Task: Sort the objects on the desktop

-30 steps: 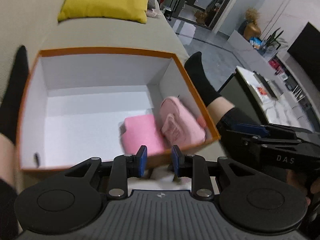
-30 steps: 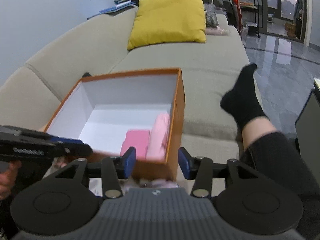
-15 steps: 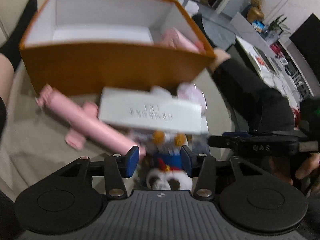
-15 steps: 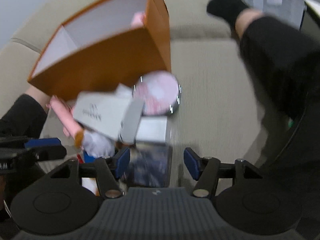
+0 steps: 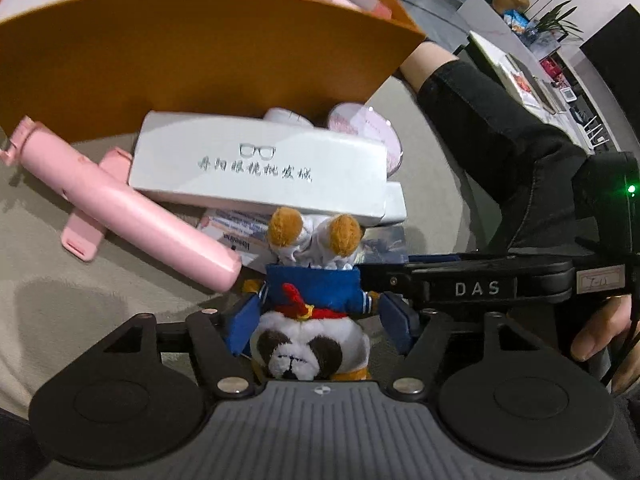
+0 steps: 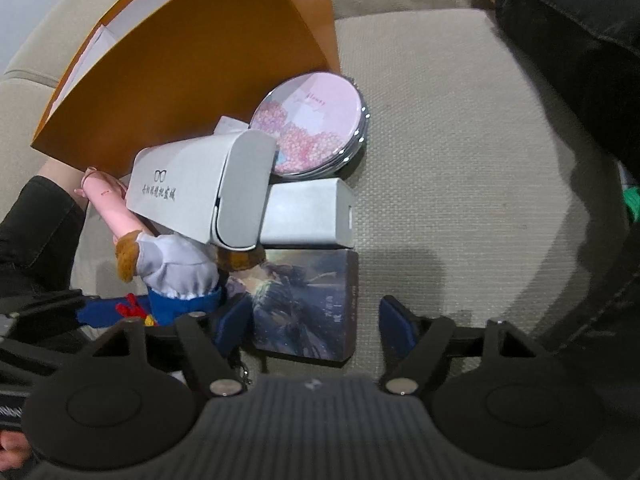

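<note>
**Q:** What has just changed over the sofa?

**A:** Both claws have dropped from above the orange box (image 5: pixel 192 44) to the pile in front of it, their jaws opening on the way. The left gripper (image 5: pixel 320 326) now stands spread either side of the plush toy (image 5: pixel 312 312); the pads look just clear of it. The right gripper (image 6: pixel 316 322) is spread around the dark picture box (image 6: pixel 306 304), not pinching it.

**Q:** And for the sorting?

**A:** Two pickups appear lined up at once — neither begun.

**Q:** What lies around them?

**A:** In the left view, a white glasses case (image 5: pixel 260 168) at twelve o'clock of the toy, touching its feet; a pink tube (image 5: pixel 132 212) at ten o'clock; a round pink tin (image 6: pixel 312 124) against the orange box. A grey carton (image 6: pixel 308 216) sits tight against the picture box's far edge.

**Q:** Any obstruction?

**A:** The two claws work side by side — they may well crowd each other — and the glasses case overhangs the toy's legs.
</note>
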A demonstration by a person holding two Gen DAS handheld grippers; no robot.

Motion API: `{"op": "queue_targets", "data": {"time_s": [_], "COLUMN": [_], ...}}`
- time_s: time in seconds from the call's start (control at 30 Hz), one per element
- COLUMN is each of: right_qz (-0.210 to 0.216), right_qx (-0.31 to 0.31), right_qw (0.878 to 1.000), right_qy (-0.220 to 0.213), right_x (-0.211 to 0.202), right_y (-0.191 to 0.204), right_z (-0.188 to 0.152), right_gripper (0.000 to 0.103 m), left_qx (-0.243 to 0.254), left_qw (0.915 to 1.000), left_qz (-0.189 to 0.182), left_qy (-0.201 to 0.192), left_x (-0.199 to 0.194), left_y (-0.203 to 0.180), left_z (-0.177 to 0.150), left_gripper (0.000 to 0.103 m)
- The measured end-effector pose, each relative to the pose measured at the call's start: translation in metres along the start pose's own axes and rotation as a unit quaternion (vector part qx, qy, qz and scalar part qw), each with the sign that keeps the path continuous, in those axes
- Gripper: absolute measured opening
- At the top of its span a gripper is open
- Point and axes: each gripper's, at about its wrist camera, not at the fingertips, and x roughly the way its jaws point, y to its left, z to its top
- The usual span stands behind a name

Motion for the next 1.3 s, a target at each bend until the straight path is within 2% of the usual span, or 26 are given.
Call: {"op": "queue_targets", "data": {"time_s": [0.17,0.2,0.23,0.3,0.33,0.4,0.43,0.5,0.53,0.6,0.7,0.8,0.9,1.17,1.3], "right_qz": [-0.005,-0.006,-0.001,-0.003,-0.005,0.004,0.011,0.016,0.013,0.012,0.03,0.05,0.048,0.069,0.091], "right_qx": [-0.008,-0.013,-0.016,-0.019,-0.021,-0.01,-0.003,-0.004,-0.014,-0.033,-0.058,-0.081,-0.099,-0.122,-0.09], "right_qw": [1.0,1.0,1.0,1.0,1.0,1.0,1.0,1.0,1.0,0.999,0.997,0.995,0.993,0.989,0.991], "right_qy": [0.003,0.0,-0.003,-0.007,-0.01,-0.01,-0.008,-0.012,-0.019,-0.032,-0.038,-0.032,-0.03,-0.043,-0.043], "right_x": [0.007,0.006,0.005,0.002,0.001,-0.002,-0.003,-0.008,-0.012,-0.021,-0.032,-0.028,-0.036,-0.041,-0.044], "right_y": [0.007,0.009,0.011,0.015,0.017,0.018,0.018,0.023,0.027,0.036,0.046,0.056,0.059,0.068,0.063], "right_z": [0.004,0.004,0.003,0.001,0.0,-0.002,-0.003,-0.005,-0.007,-0.01,-0.015,-0.017,-0.021,-0.016,-0.004], "right_gripper": [0.08,0.078,0.07,0.066,0.063,0.055,0.05,0.045,0.042,0.037,0.031,0.031,0.032,0.031,0.027], "left_qx": [-0.02,-0.022,-0.021,-0.016,-0.016,-0.025,-0.029,-0.037,-0.039,-0.042,-0.067,-0.088,-0.09,-0.056,-0.018], "left_qw": [0.9997,0.9996,0.9997,0.9999,0.9999,0.9995,0.9992,0.9985,0.9975,0.9935,0.9898,0.9894,0.9906,0.9905,0.9899], "left_qz": [-0.007,-0.008,-0.009,0.0,0.003,0.013,0.018,0.026,0.045,0.093,0.114,0.102,0.083,0.079,0.088], "left_qy": [0.012,0.012,0.01,0.001,-0.004,-0.012,-0.018,-0.03,-0.036,-0.051,-0.052,-0.052,-0.061,-0.097,-0.109], "left_x": [0.011,0.01,0.008,0.0,-0.005,-0.016,-0.022,-0.036,-0.043,-0.053,-0.062,-0.067,-0.074,-0.091,-0.088], "left_y": [0.008,0.009,0.008,0.007,0.008,0.013,0.017,0.026,0.029,0.038,0.056,0.066,0.064,0.05,0.038], "left_z": [-0.004,-0.005,-0.007,-0.01,-0.011,-0.013,-0.014,-0.019,-0.021,-0.026,-0.033,-0.041,-0.047,-0.047,-0.049], "left_gripper": [0.082,0.08,0.078,0.071,0.06,0.05,0.04,0.031,0.025,0.024,0.023,0.023,0.023,0.026,0.032]}}
